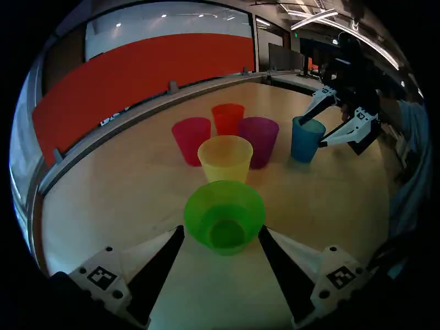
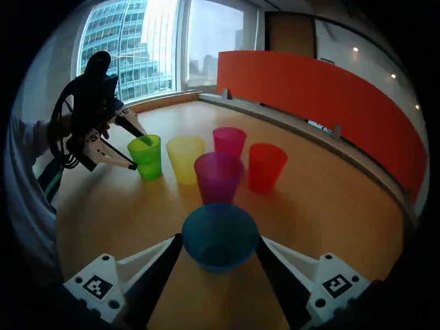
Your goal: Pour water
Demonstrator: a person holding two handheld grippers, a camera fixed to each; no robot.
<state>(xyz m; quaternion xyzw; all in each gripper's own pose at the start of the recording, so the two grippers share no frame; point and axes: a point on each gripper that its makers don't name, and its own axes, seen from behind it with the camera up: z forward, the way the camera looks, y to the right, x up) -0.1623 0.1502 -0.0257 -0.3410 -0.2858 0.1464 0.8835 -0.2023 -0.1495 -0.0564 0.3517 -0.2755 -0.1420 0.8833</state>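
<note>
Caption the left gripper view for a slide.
Left hand-held gripper straddles green cup; yellow, pink, orange, purple cups behind; right hand-held gripper at blue cup.

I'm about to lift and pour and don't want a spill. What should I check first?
1. Green cup between the left gripper jaws: ok, one jaw at each side.
2. Blue cup between the right gripper jaws: ok, likewise.
3. Firm grip on both: cannot tell; the jaws look in contact, but pressure doesn't show.
4. Water in either held cup: cannot tell; no clear surface.
5. Both held cups upright on the table: ok.
6. Room ahead: not ok; the yellow cup stands close beyond the green one, and the purple cup close beyond the blue one.
</note>
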